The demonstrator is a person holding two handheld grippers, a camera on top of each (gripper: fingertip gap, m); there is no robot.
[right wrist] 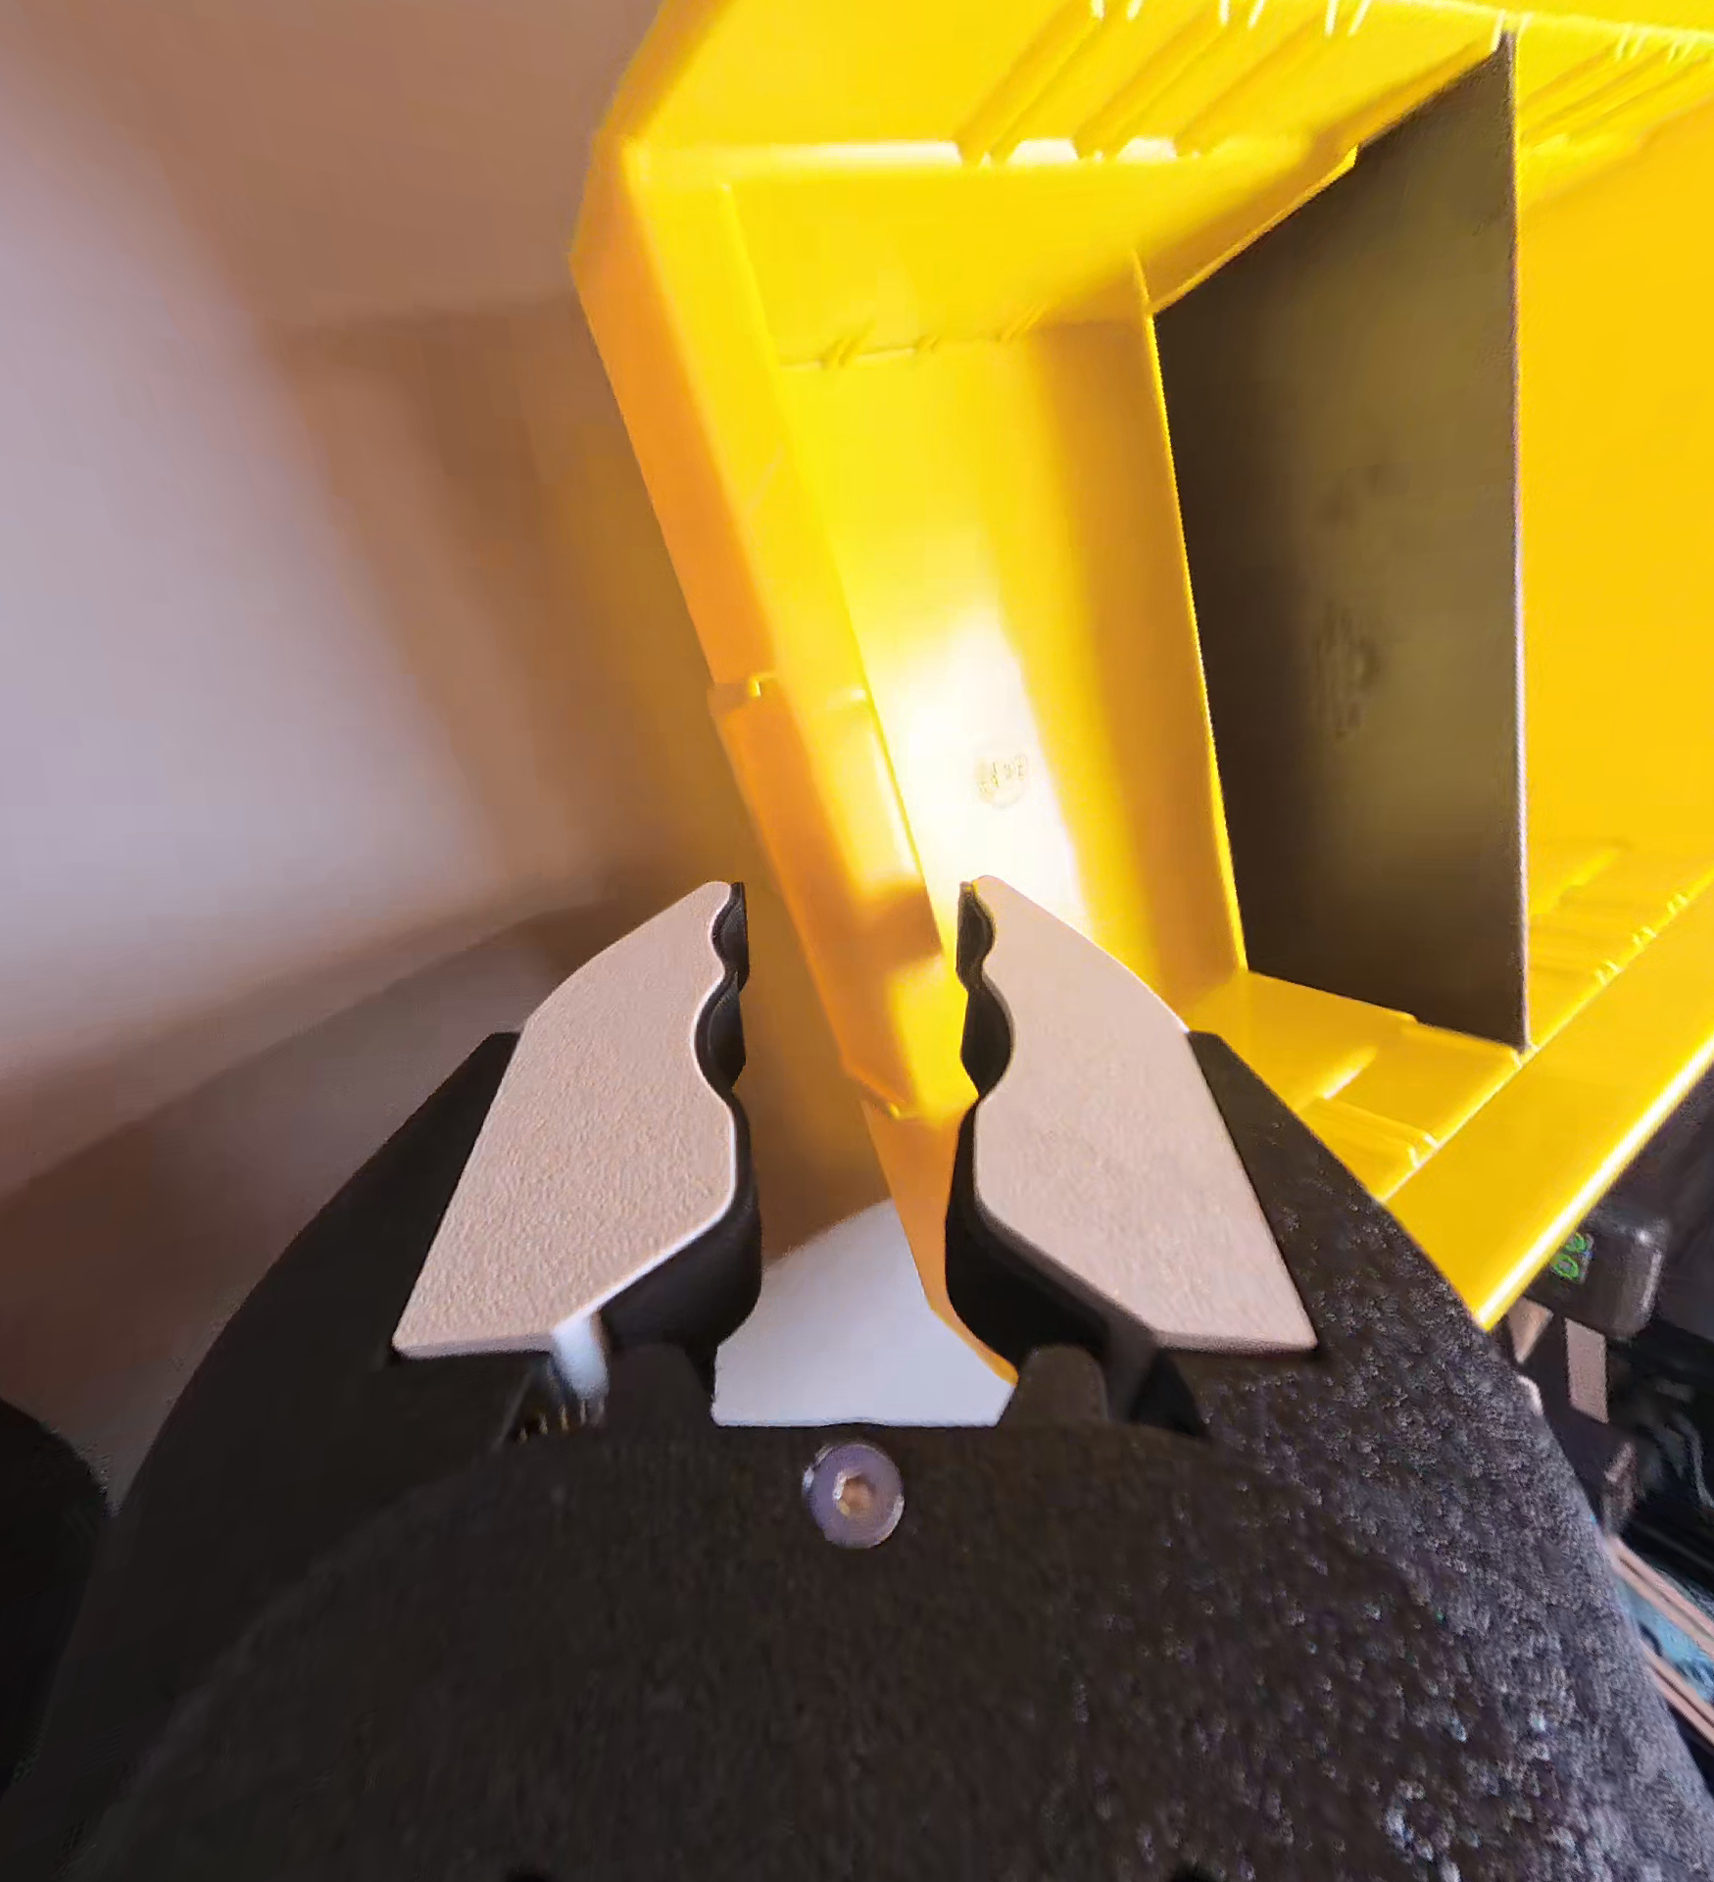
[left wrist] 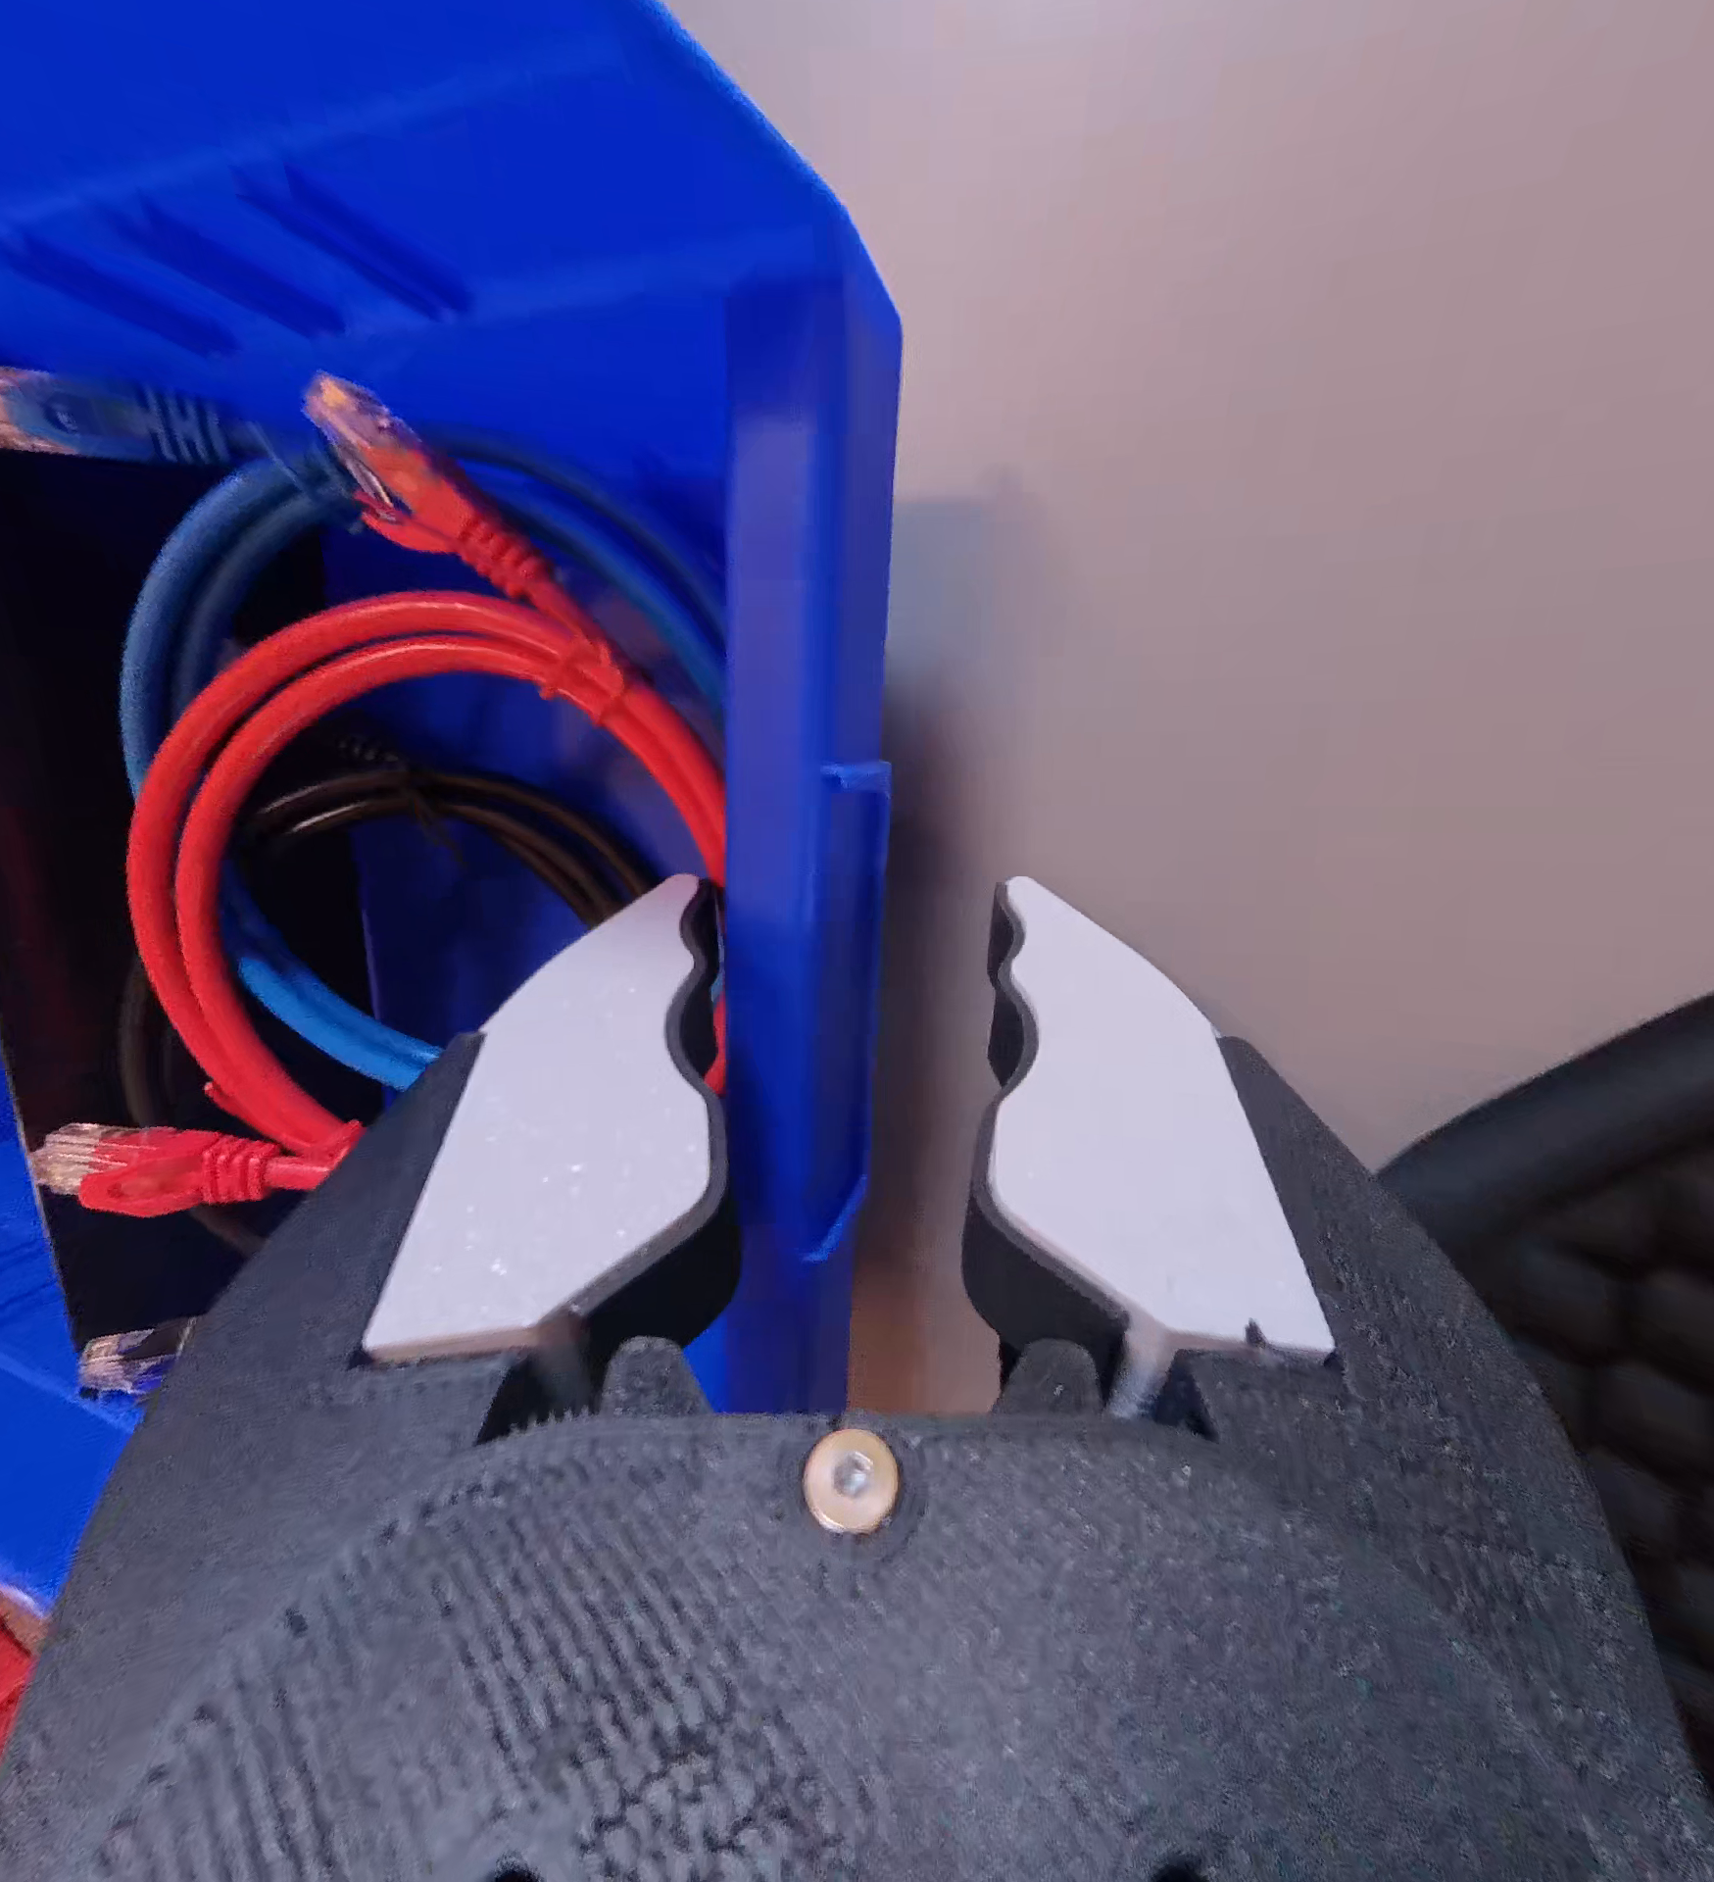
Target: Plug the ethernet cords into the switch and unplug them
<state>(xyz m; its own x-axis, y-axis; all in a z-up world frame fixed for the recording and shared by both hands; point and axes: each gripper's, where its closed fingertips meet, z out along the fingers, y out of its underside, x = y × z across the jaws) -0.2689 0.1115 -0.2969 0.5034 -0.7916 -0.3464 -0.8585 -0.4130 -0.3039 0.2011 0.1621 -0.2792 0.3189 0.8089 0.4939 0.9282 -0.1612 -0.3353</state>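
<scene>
The left gripper (left wrist: 850,896) fills the bottom of its view, black body nearest the lens, its two grey fingers (left wrist: 567,1120) spread apart and straddling the side wall of a blue bin (left wrist: 802,611). One finger sits inside the bin and the other outside; the outer one stands clear of the wall, and whether the inner one touches it cannot be told. Inside the bin lie coiled ethernet cords: a red cord (left wrist: 221,774) looped in front, a blue cord (left wrist: 323,1008) behind it, and a black cord (left wrist: 445,805) deepest in (mostly hidden by the others). A red plug (left wrist: 160,1166) points left near the gripper body, another red plug (left wrist: 374,458) and a blue one (left wrist: 28,418) stick up near the top, blurred. A fourth plug at the lower left is cut off by the gripper. A dark textured object (left wrist: 1647,1273) sits at the right edge against a plain wall (left wrist: 1341,407).

The right gripper (right wrist: 850,896) is likewise open, its fingers (right wrist: 1117,1151) either side of the wall of a yellow bin (right wrist: 934,509) that tilts across the view. The right finger lies against the wall; the left stands off it. A dark panel (right wrist: 1341,631) stands inside the bin. Dim clutter at the far right is too blurred to name. No switch can be made out.
</scene>
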